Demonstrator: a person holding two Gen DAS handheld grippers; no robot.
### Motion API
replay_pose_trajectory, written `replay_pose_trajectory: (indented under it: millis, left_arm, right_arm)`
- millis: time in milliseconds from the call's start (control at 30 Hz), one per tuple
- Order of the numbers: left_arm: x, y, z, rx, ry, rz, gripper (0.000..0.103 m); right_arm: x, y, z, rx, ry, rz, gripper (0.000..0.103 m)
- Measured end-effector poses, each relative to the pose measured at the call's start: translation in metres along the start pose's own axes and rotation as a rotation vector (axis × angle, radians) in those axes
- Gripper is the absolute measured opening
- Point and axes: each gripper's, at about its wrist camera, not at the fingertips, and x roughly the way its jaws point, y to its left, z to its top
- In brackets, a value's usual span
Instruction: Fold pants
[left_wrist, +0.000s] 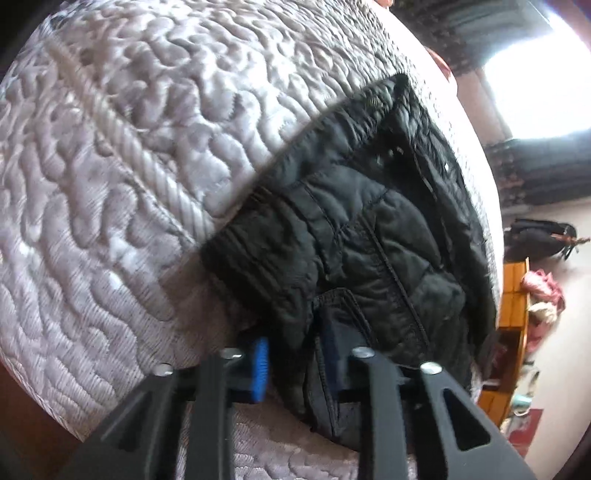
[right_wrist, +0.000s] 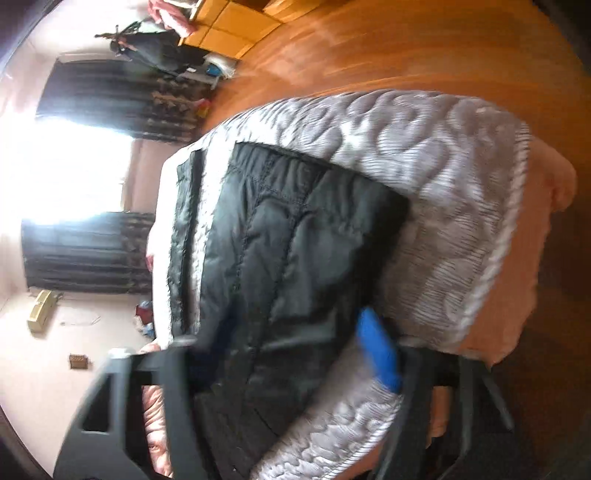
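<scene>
Black quilted pants (left_wrist: 369, 236) lie on a grey-white quilted mattress (left_wrist: 129, 166). In the left wrist view my left gripper (left_wrist: 295, 365) has its blue-padded fingers (left_wrist: 261, 369) spread, with a fold of the black fabric hanging between them. In the right wrist view the pants (right_wrist: 280, 243) lie flat with the elastic waistband at the top, and a second black strip lies to their left. My right gripper (right_wrist: 295, 369) has its fingers wide apart around the pants' near edge; one blue pad (right_wrist: 380, 354) shows, the other is hidden by fabric.
The mattress (right_wrist: 443, 192) ends close on the right, over a peach sheet (right_wrist: 546, 258). A wooden floor (right_wrist: 369, 44), a bright window with dark curtains (right_wrist: 92, 166), and wooden shelves with clutter (left_wrist: 517, 314) surround the bed.
</scene>
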Motion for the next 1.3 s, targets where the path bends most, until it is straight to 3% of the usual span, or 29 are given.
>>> replay_pose_trajectory:
  millis: [33,100,233,367,533,633,700,800,833,867,900,967,1067,1133,1200,1300]
  left_arm:
    - [-0.004,-0.001,0.000,0.005,-0.015,0.001,0.015]
    - [-0.016,-0.005,0.001,0.002,-0.056,0.016,0.011]
    - [-0.049,0.012,0.005,-0.049,-0.120,0.006,0.011]
    - [-0.070,0.045,0.014,-0.115,-0.156,0.054,0.011]
    - [-0.075,0.088,0.023,-0.192,-0.166,0.116,0.011]
    - [-0.068,0.093,0.025,-0.164,-0.145,0.130,0.015]
    - [-0.069,0.090,0.025,-0.135,-0.137,0.144,0.020]
    - [-0.083,0.078,0.030,-0.105,-0.177,0.230,0.039]
    - [-0.095,0.073,0.031,-0.068,-0.221,0.291,0.056]
    - [-0.104,0.062,0.031,-0.022,-0.271,0.334,0.068]
    - [-0.112,0.059,0.033,0.024,-0.308,0.357,0.072]
    - [-0.118,0.037,0.043,0.124,-0.335,0.373,0.083]
    - [-0.121,0.013,0.063,0.215,-0.346,0.318,0.096]
    - [-0.121,-0.005,0.087,0.264,-0.330,0.251,0.099]
    - [-0.116,-0.021,0.110,0.311,-0.302,0.207,0.099]
    - [-0.097,-0.046,0.158,0.369,-0.256,0.200,0.099]
  right_arm:
    - [0.001,0.000,-0.001,-0.010,-0.001,-0.003,0.032]
    - [0.003,0.001,-0.004,-0.021,0.016,0.006,0.013]
    - [0.000,0.015,-0.015,-0.072,0.055,0.020,0.010]
    - [0.005,0.033,-0.042,-0.136,0.125,0.013,0.010]
    - [0.024,0.045,-0.068,-0.231,0.200,-0.060,0.010]
    - [0.032,0.050,-0.074,-0.291,0.237,-0.143,0.020]
    - [0.021,0.062,-0.072,-0.343,0.205,-0.204,0.030]
    - [-0.010,0.087,-0.059,-0.403,0.051,-0.267,0.046]
    - [-0.019,0.091,-0.060,-0.432,0.024,-0.263,0.054]
    - [-0.021,0.098,-0.061,-0.463,0.018,-0.260,0.058]
    - [-0.013,0.108,-0.062,-0.504,0.051,-0.251,0.067]
    - [0.008,0.114,-0.067,-0.544,0.134,-0.235,0.068]
    - [0.052,0.105,-0.073,-0.552,0.245,-0.271,0.068]
    - [0.067,0.092,-0.066,-0.487,0.288,-0.300,0.066]
    - [0.066,0.093,-0.056,-0.456,0.290,-0.318,0.066]
    - [0.053,0.112,-0.051,-0.493,0.248,-0.344,0.076]
